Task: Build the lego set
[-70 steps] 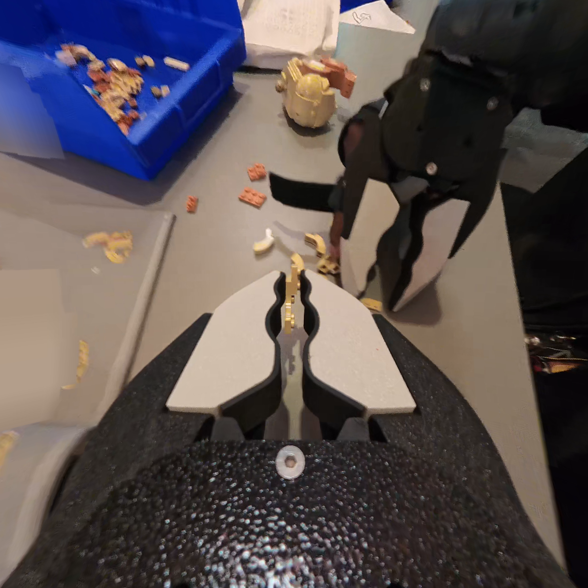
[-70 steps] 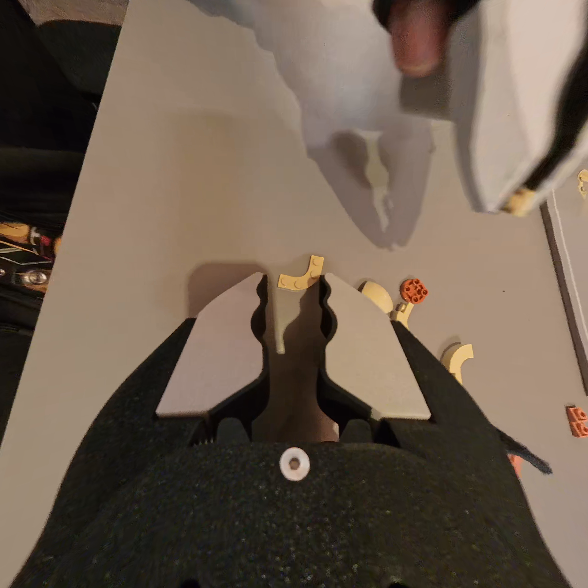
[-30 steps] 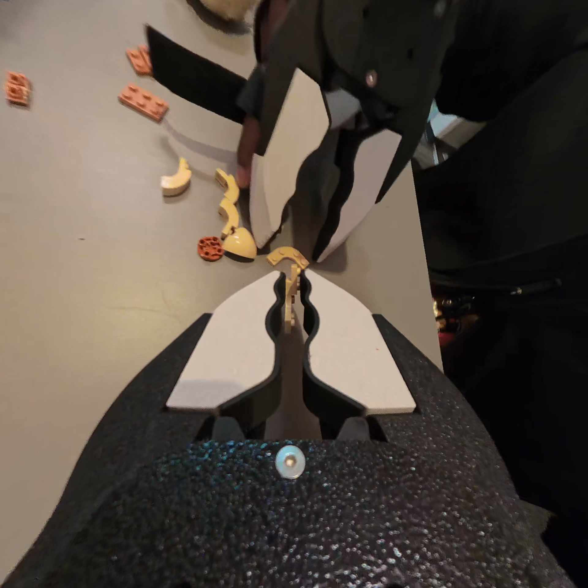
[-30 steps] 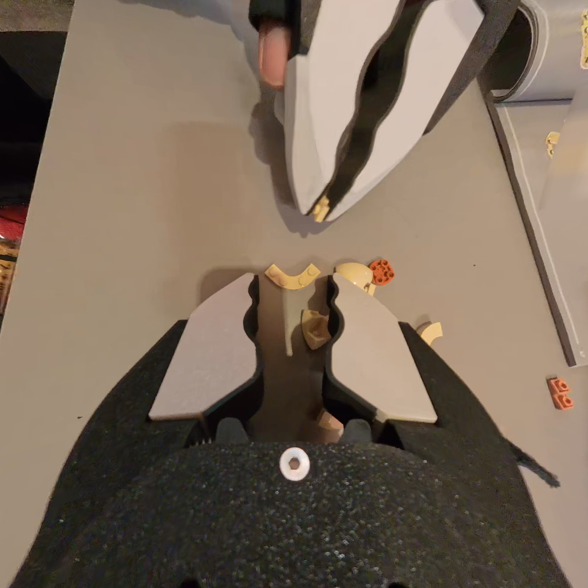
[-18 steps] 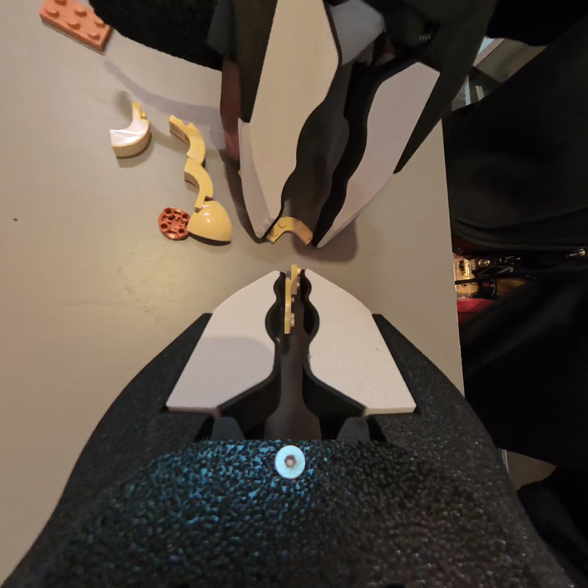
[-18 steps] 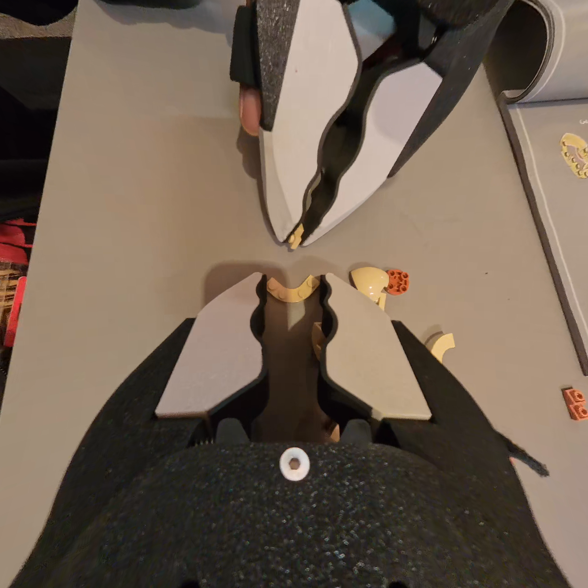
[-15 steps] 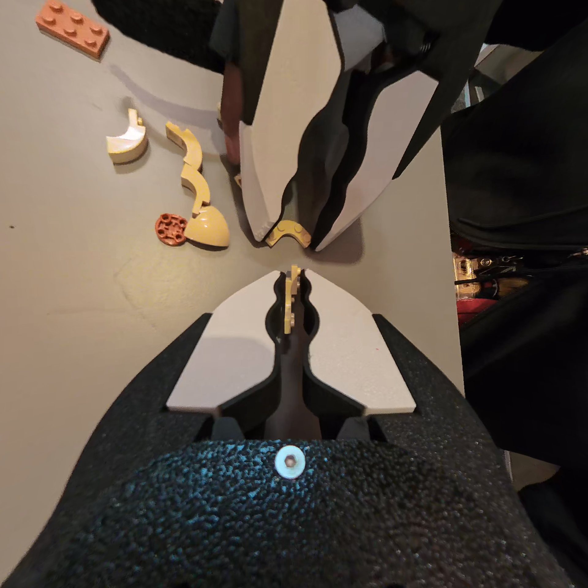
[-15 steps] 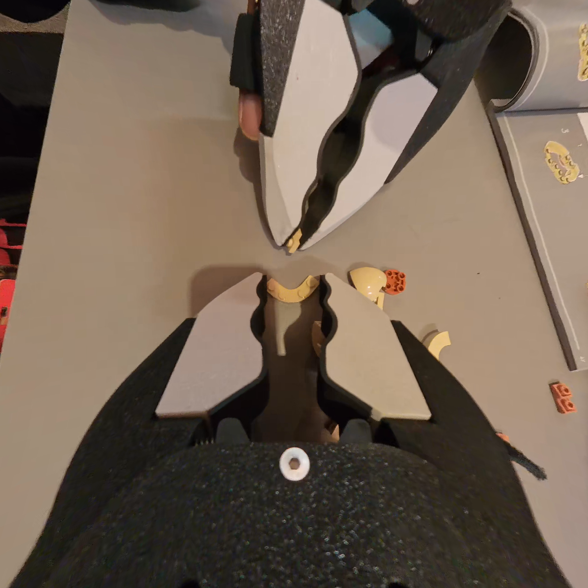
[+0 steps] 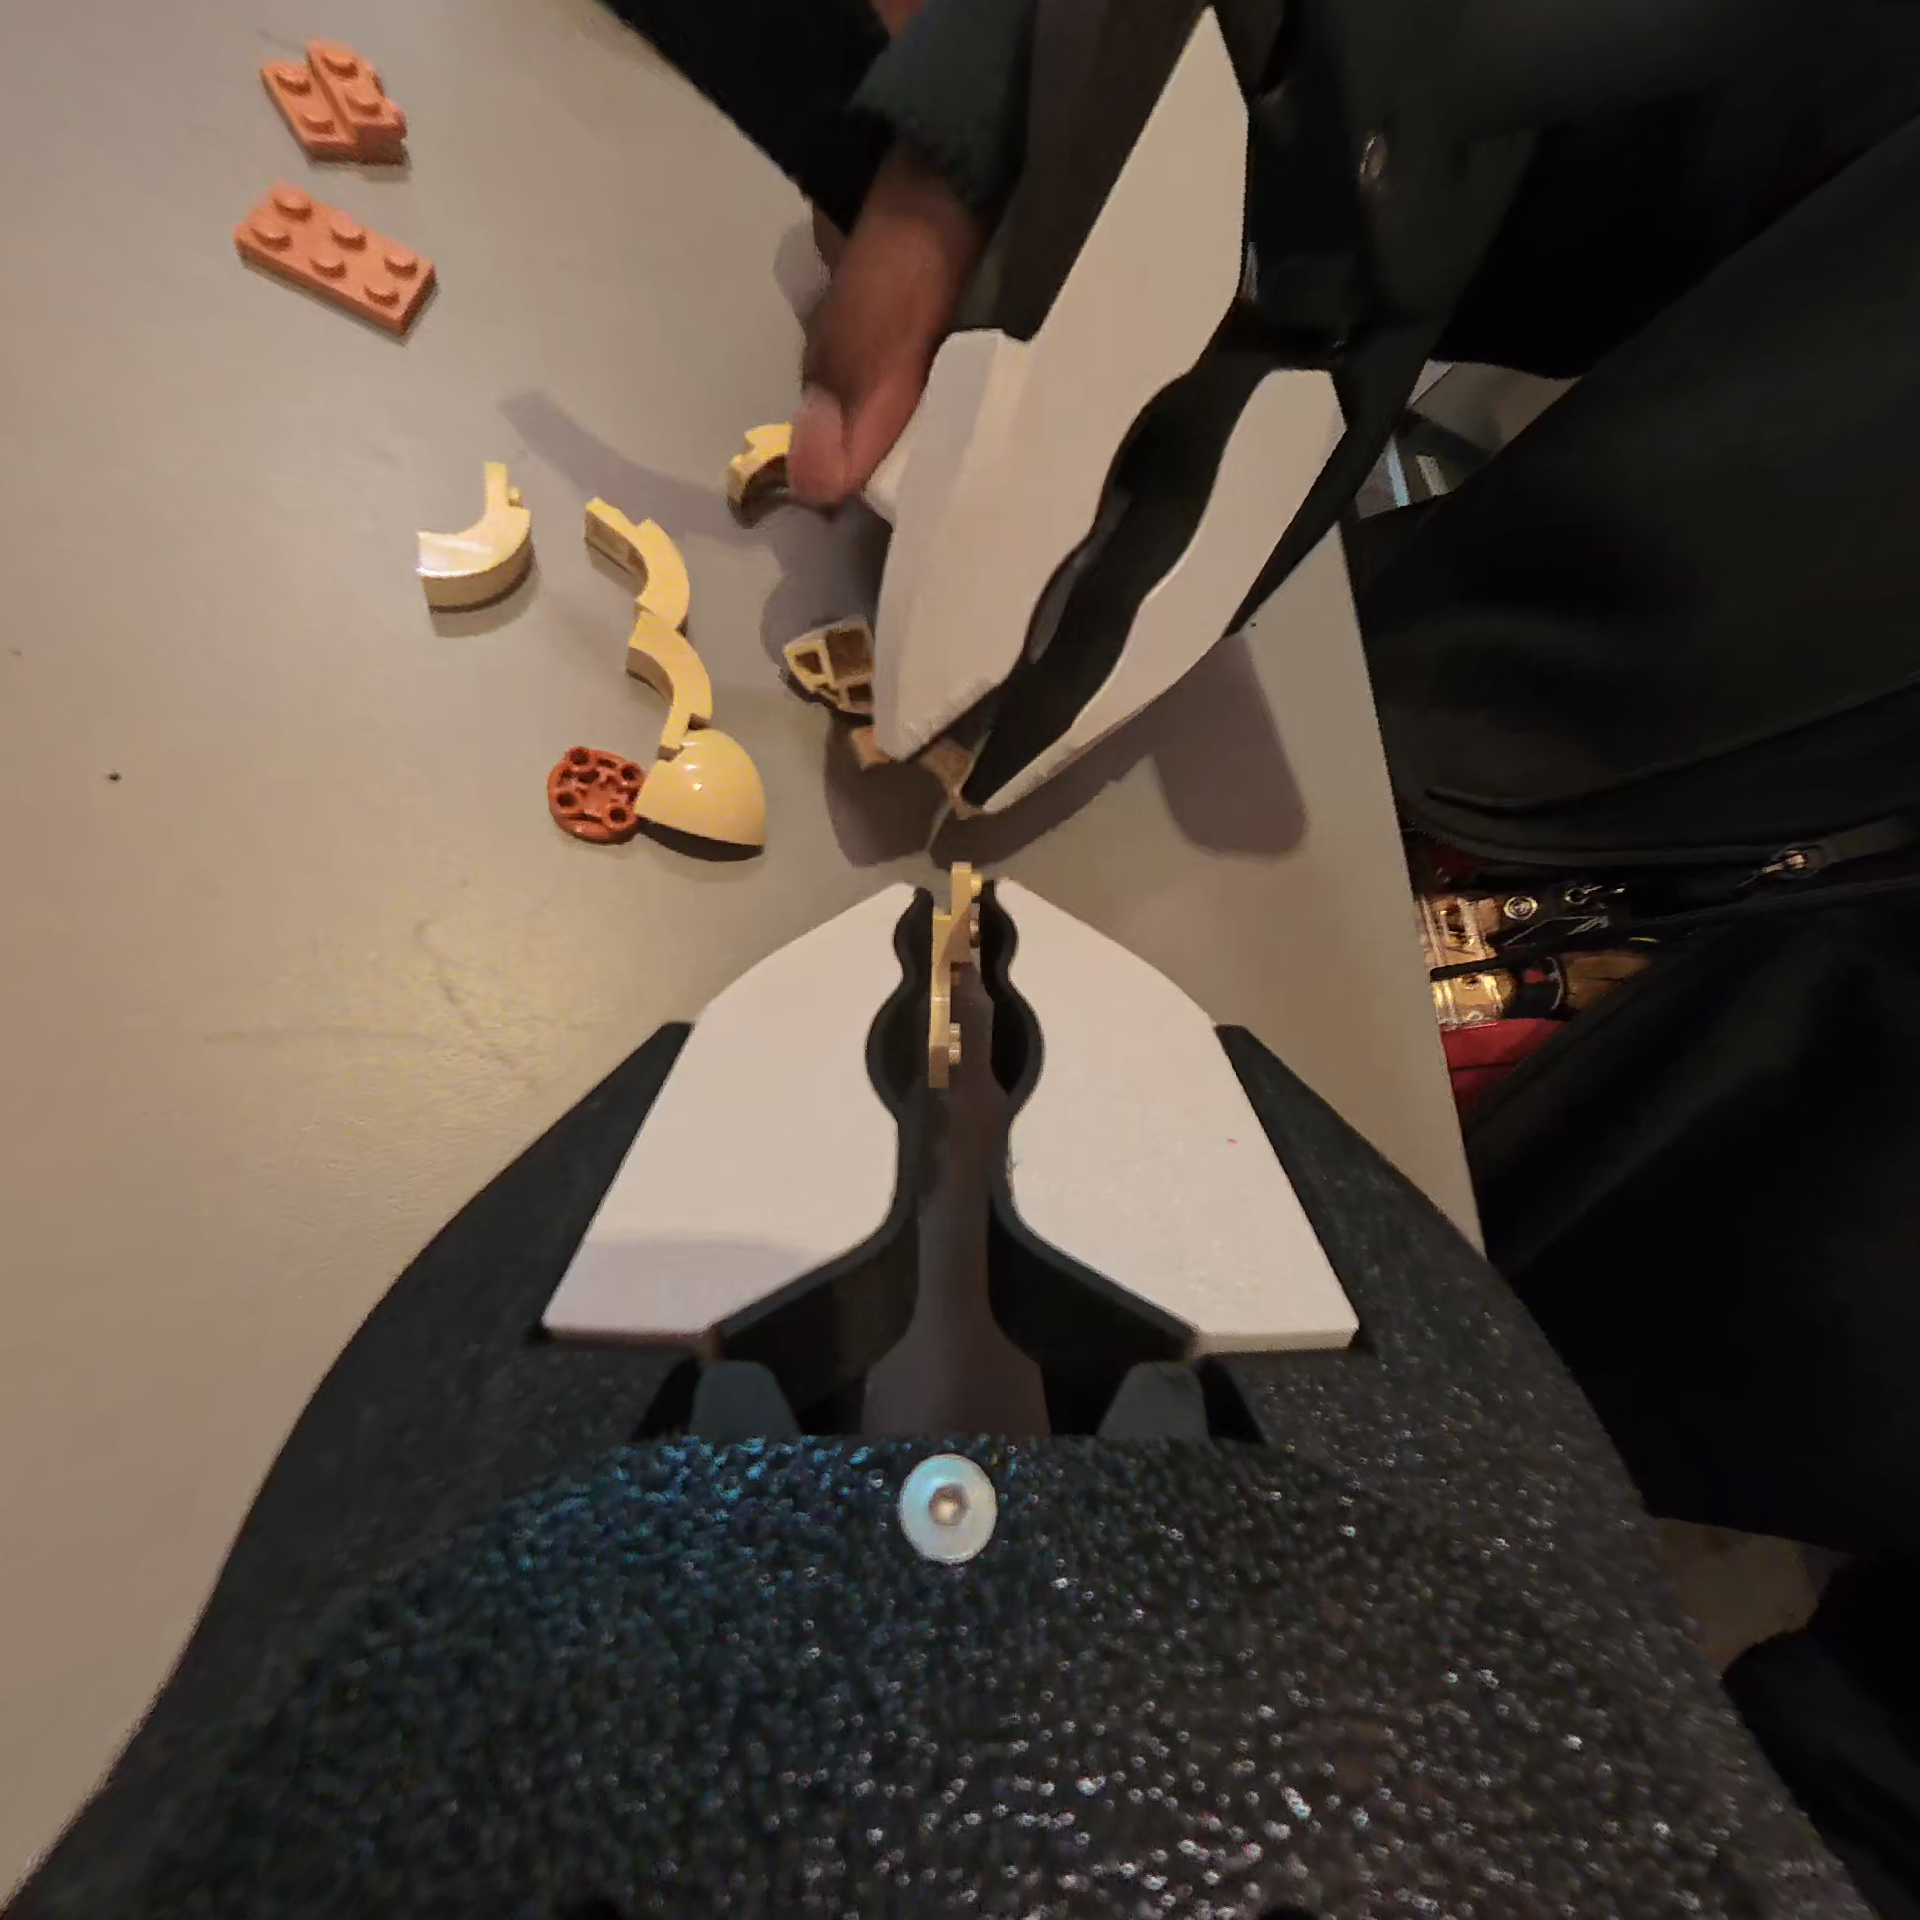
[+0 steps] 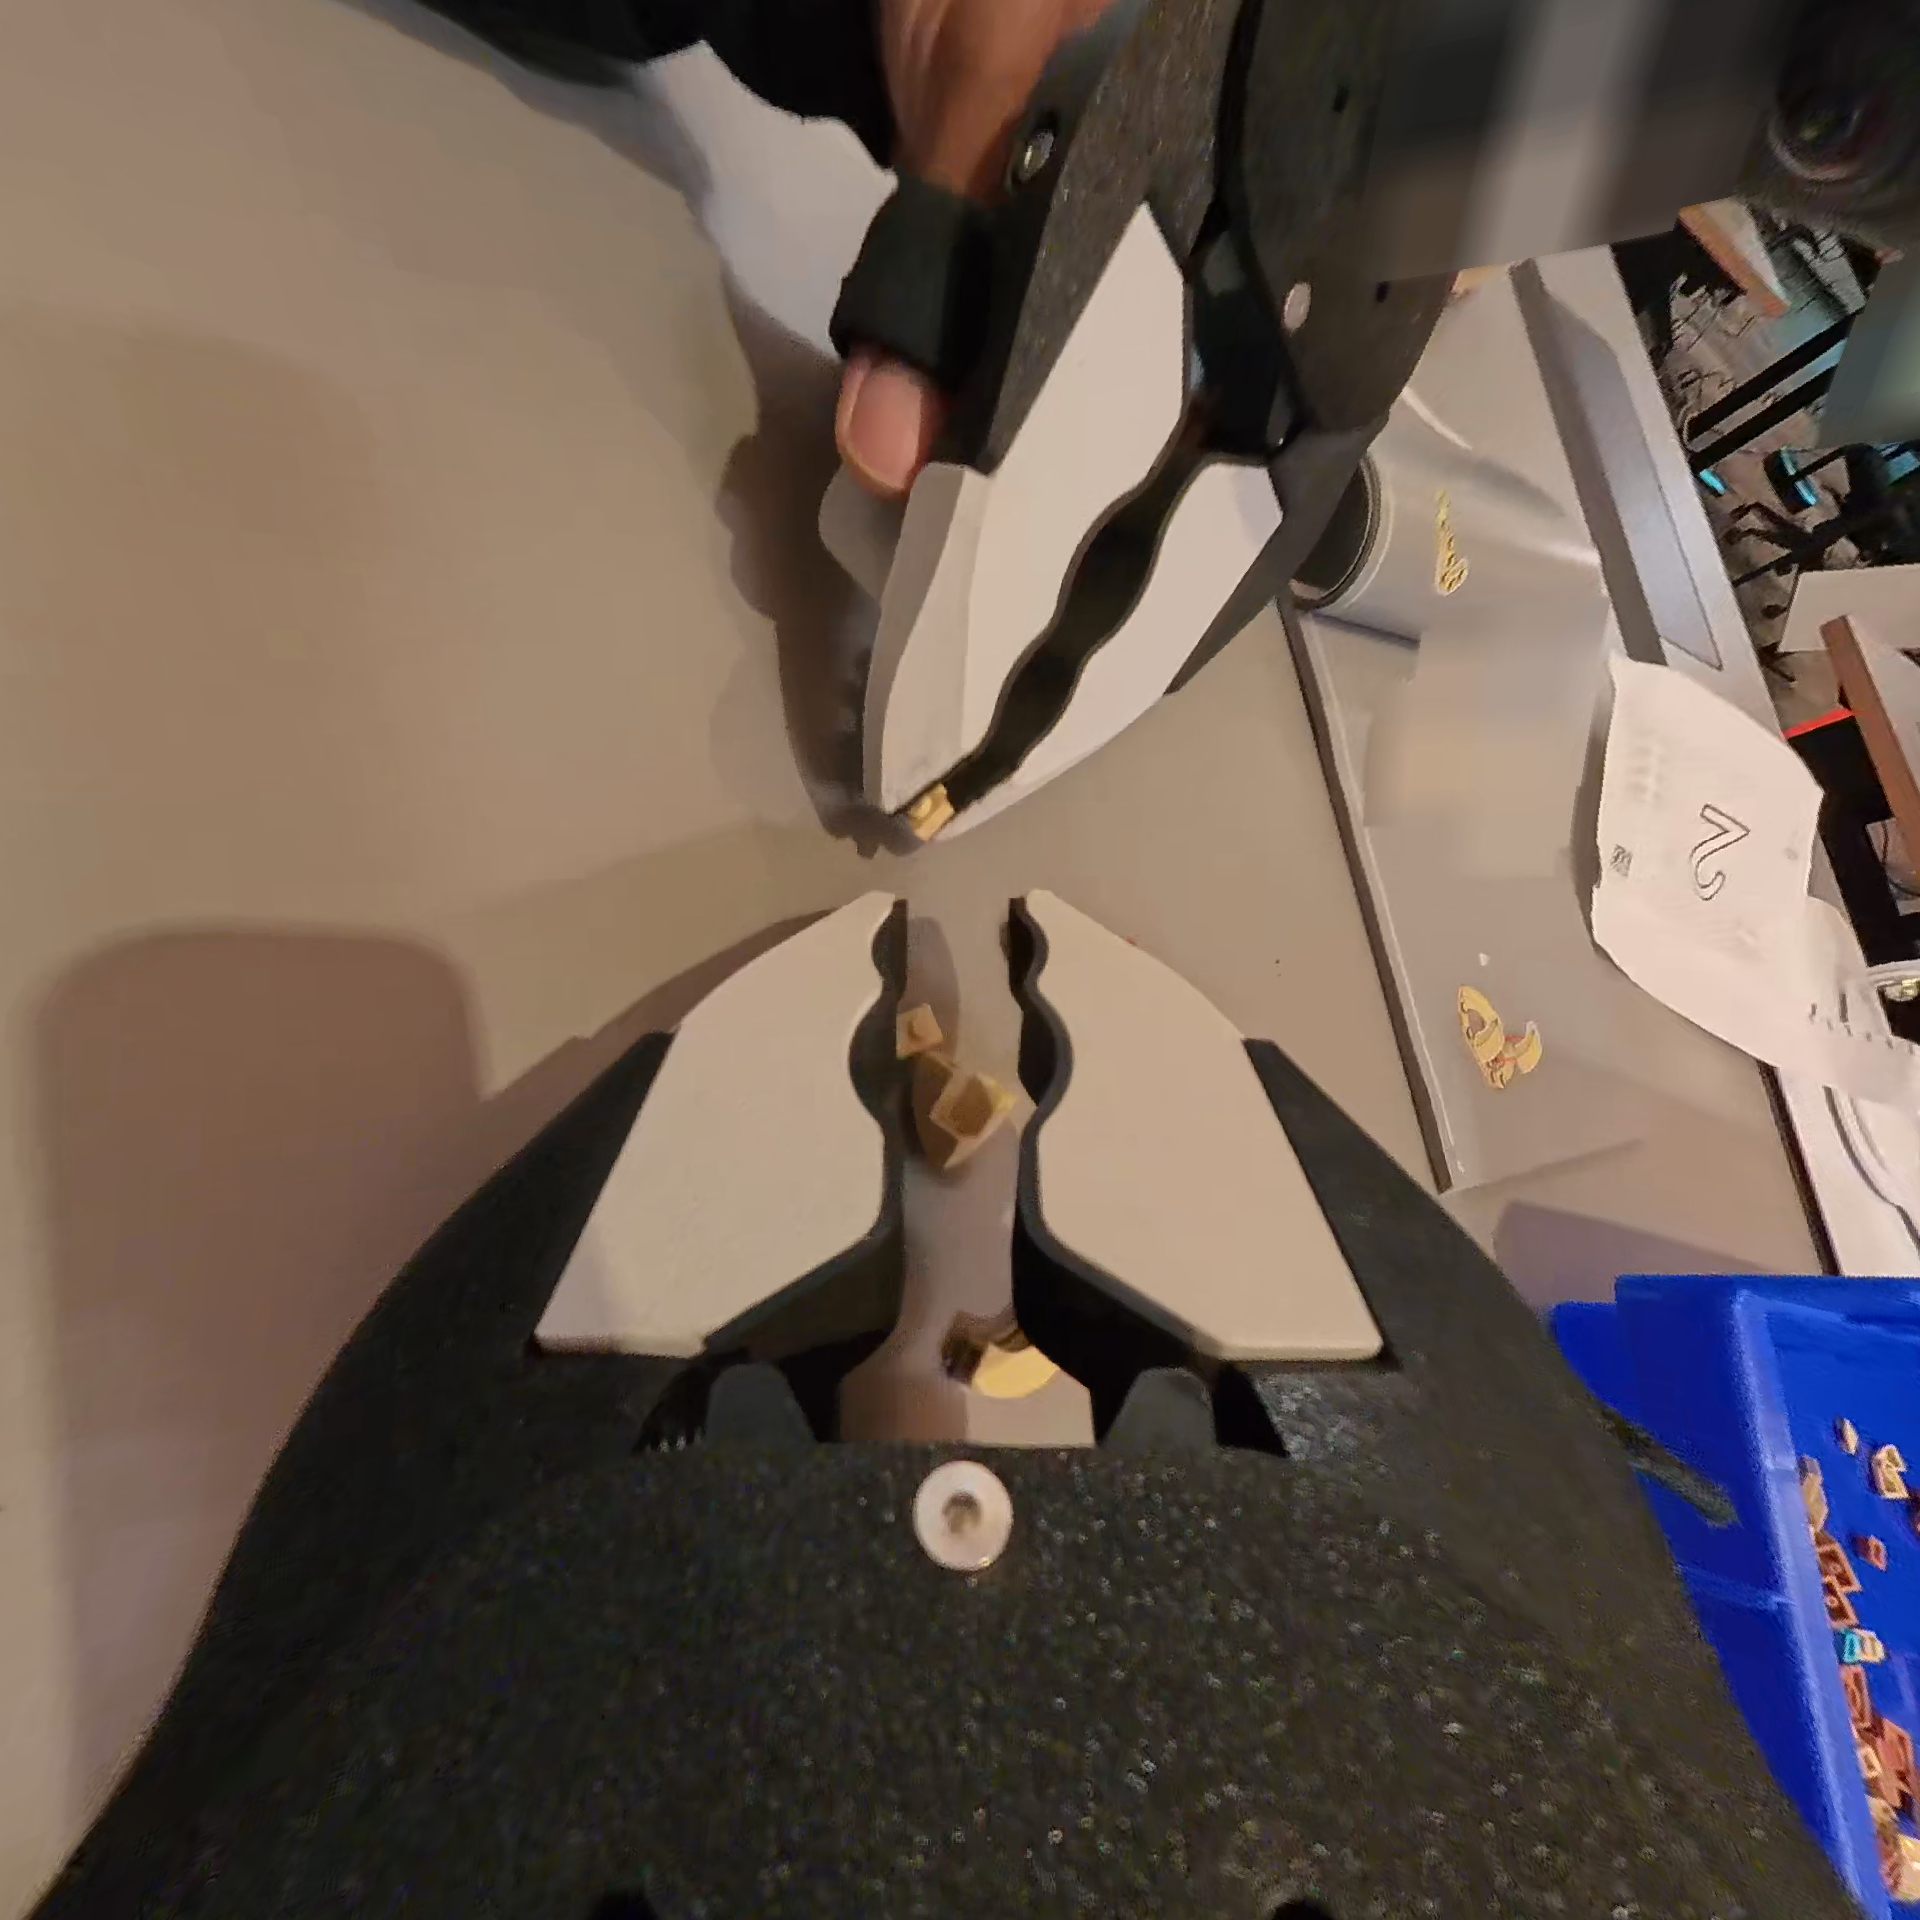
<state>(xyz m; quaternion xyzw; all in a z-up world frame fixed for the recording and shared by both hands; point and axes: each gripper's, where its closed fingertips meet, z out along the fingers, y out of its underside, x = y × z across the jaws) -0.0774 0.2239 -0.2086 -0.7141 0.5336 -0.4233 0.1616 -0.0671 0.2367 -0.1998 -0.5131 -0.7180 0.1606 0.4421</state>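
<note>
- Grey table (image 9: 260, 1039): loose tan curved bricks (image 9: 665, 623) lie at 10 o'clock of the left gripper, orange plates (image 9: 332, 260) farther off; a blue bin (image 10: 1766, 1455) sits at 4 o'clock in the right wrist view.
- Left gripper (image 9: 961, 894) pinches a tan arched plate (image 9: 951, 977) edge-on.
- Right gripper (image 10: 961, 914) stands spread, tips facing; a tan brick (image 10: 961, 1112) lies beneath.
- Step, as judged: joining. Next calls for seizing the mate piece and aligning studs.

Left hand-held gripper (image 9: 954, 894) clamped, right hand-held gripper (image 10: 956, 909) parted.
</note>
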